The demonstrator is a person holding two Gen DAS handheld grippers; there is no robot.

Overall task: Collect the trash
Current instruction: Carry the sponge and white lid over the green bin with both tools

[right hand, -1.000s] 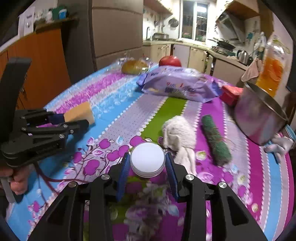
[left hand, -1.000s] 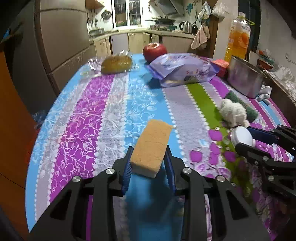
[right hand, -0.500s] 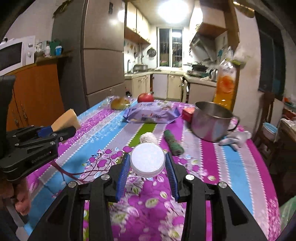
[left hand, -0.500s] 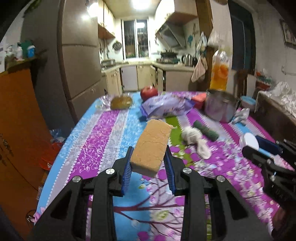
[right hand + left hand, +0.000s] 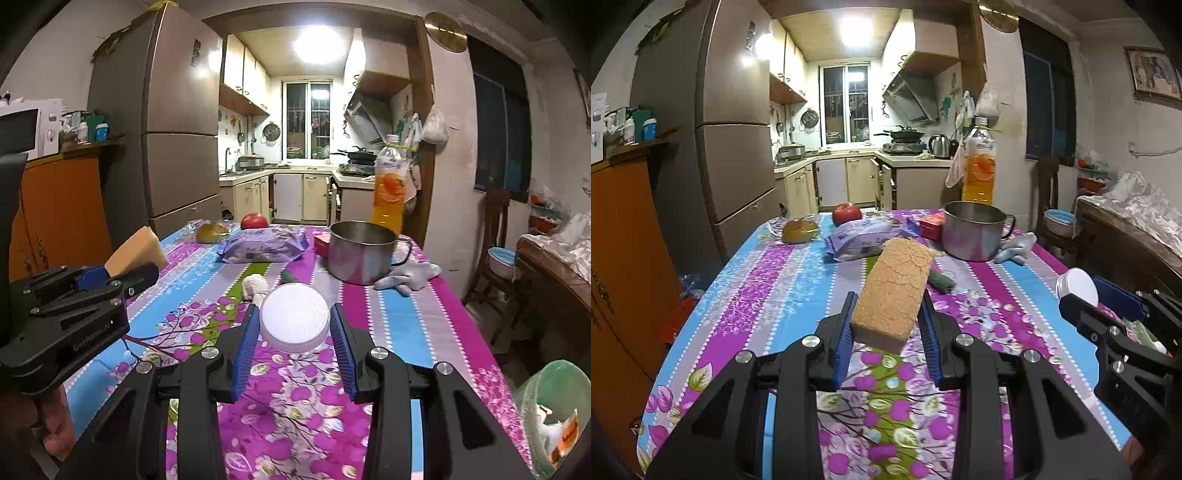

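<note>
While both tools hang above the near end of the floral tablecloth (image 5: 768,295), the left gripper (image 5: 888,332) has its blue pads pressed on the two long sides of a tan sponge block (image 5: 892,291), jaws partly closed around it, the block jutting forward and clear of the cloth. The right gripper (image 5: 293,334) is likewise part-closed, its pads clamped on the rim of a round white lid (image 5: 294,317) held flat-face up above the cloth. Taking the steel pot (image 5: 360,251) as the landmark: an orange drink bottle (image 5: 391,184) stands upright behind it; a red box (image 5: 320,243) sits just beside its left wall; a purple snack packet (image 5: 264,247) lies further left, with a red apple (image 5: 254,220) and a wrapped bun (image 5: 211,232) beyond that at the far edge. In front of the pot, toward the camera, lie a green scrubber (image 5: 286,276) and a white crumpled wad (image 5: 255,286), near each other; a pale cloth glove (image 5: 408,277) rests against the pot's right side under its handle. Both held items are well in front of the pot, the sponge to its left, the lid roughly in line with it. A green-lined bin (image 5: 554,398) with scraps inside sits off the table's near right corner. A person's hand (image 5: 55,432) grips the left tool's handle.
</note>
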